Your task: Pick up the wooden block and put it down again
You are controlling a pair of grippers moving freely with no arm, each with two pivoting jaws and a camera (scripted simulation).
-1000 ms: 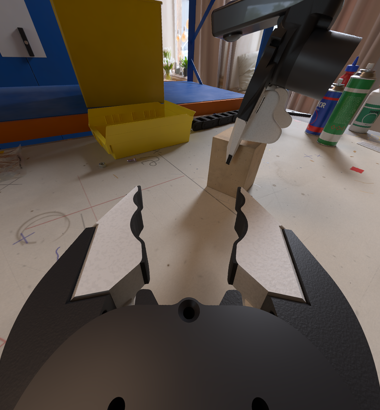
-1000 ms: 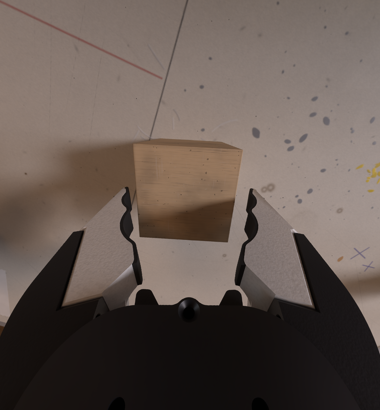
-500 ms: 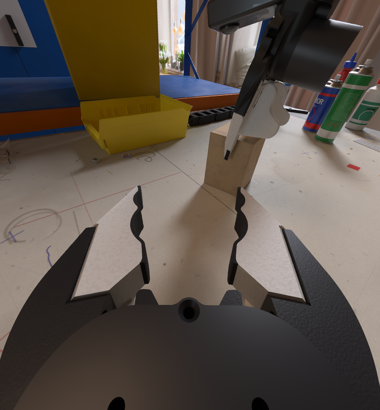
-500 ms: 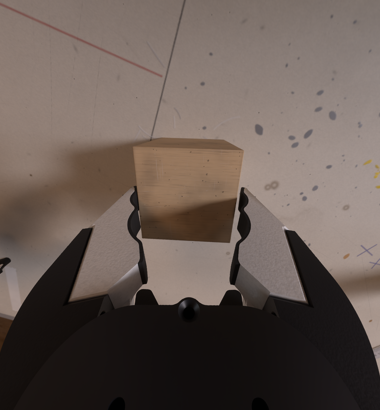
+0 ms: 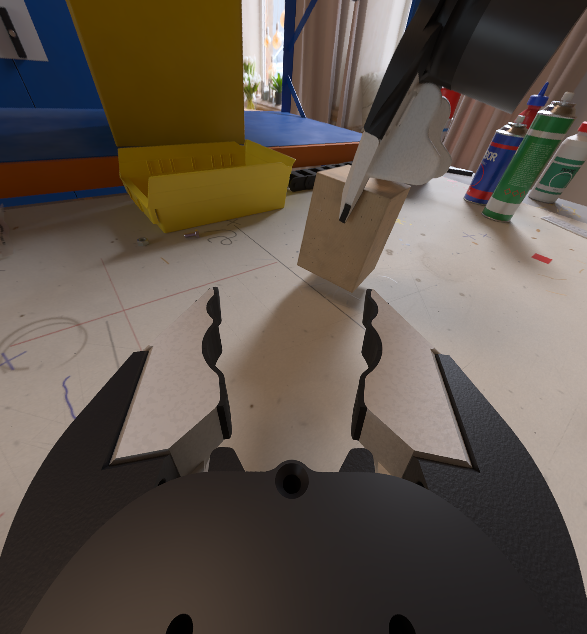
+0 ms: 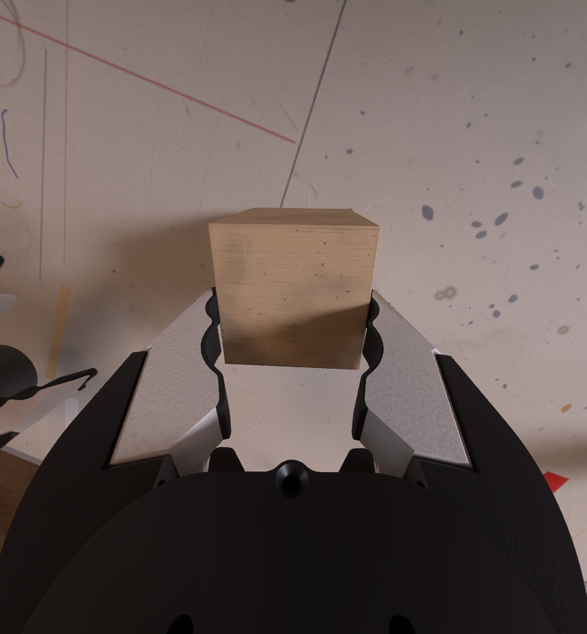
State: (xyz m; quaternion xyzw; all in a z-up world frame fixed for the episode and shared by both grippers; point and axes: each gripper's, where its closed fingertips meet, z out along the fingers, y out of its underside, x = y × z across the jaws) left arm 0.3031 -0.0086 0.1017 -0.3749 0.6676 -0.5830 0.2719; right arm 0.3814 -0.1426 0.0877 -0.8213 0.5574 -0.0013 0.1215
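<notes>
The wooden block is a pale cube. My right gripper is shut on its two sides and holds it just above the table. In the left wrist view the block hangs tilted, its lower edge off the surface, with the right gripper reaching down on it from the upper right. My left gripper is open and empty, low over the table, a short way in front of the block. It also shows at the left edge of the right wrist view.
An open yellow bin with a raised lid stands behind, to the left. Three bottles stand at the far right by a ruler. A nut and a bolt lie before the bin. The beige table is marked with lines.
My right gripper has shut on the block and lifted it off the table, tilting it. My left gripper has stayed open and shifted slightly.
</notes>
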